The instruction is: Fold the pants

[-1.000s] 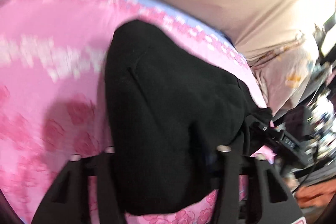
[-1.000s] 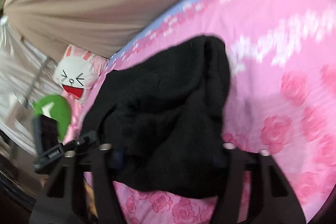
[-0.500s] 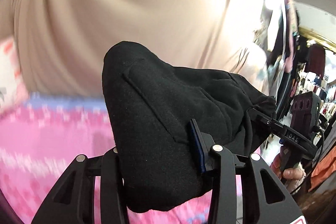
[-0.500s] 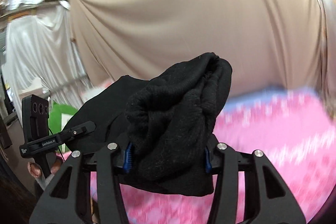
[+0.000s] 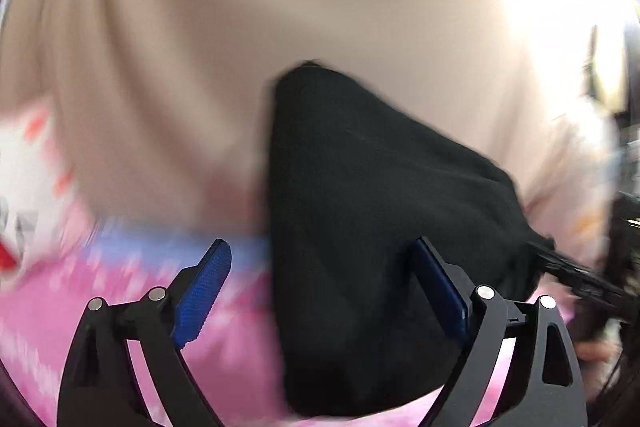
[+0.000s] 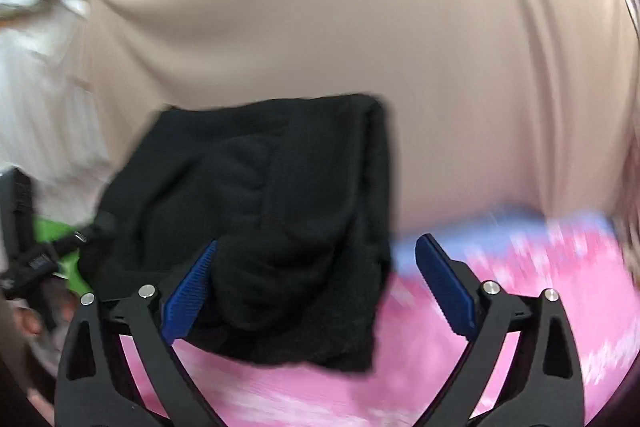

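Note:
The black pants (image 5: pixel 372 219) are a bunched bundle in mid-air above the pink bed. My left gripper (image 5: pixel 324 287) is open; the cloth hangs between its blue pads (image 5: pixel 204 291), against the right one, with a gap at the left. In the right wrist view the pants (image 6: pixel 280 219) lie between the spread fingers of my right gripper (image 6: pixel 316 283), which is open, with a clear gap to the right pad (image 6: pixel 444 287). Both views are blurred by motion.
A pink floral bedsheet (image 5: pixel 240 359) lies below, also in the right wrist view (image 6: pixel 500 355). A beige curtain (image 5: pixel 280 7) fills the background. A white cartoon pillow (image 5: pixel 24 195) is at far left. The other gripper's handle (image 6: pixel 24 247) shows at left.
Both grippers have opened and let go of the black pants. The views have tilted slightly down toward the bed, and the bundle is dropping and blurred.

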The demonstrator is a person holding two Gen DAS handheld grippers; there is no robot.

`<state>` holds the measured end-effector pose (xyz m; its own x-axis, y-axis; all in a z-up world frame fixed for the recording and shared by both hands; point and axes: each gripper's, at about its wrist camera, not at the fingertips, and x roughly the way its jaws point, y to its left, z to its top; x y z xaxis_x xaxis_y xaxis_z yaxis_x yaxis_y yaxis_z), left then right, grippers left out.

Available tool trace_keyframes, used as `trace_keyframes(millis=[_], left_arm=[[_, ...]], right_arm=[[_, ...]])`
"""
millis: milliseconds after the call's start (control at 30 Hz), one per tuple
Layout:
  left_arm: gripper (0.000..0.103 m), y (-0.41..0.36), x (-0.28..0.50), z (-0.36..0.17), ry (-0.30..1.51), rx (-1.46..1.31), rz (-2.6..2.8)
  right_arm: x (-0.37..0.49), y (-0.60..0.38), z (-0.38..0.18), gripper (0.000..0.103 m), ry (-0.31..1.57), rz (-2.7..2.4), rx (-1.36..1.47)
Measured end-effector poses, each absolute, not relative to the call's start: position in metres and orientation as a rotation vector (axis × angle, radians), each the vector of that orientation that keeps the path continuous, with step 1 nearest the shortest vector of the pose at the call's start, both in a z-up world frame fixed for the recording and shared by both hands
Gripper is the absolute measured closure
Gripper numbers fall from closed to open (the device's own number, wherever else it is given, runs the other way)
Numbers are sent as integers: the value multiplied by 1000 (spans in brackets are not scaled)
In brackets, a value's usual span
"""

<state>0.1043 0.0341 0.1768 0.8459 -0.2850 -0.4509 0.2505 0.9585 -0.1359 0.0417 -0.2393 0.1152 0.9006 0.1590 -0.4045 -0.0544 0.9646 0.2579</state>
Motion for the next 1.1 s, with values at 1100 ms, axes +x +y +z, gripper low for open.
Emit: trace_keyframes(millis=[1100], left_arm=[[16, -22, 71, -1, 683, 75, -63]], right_arm=[[-2, -184, -32, 9, 640, -144, 99]])
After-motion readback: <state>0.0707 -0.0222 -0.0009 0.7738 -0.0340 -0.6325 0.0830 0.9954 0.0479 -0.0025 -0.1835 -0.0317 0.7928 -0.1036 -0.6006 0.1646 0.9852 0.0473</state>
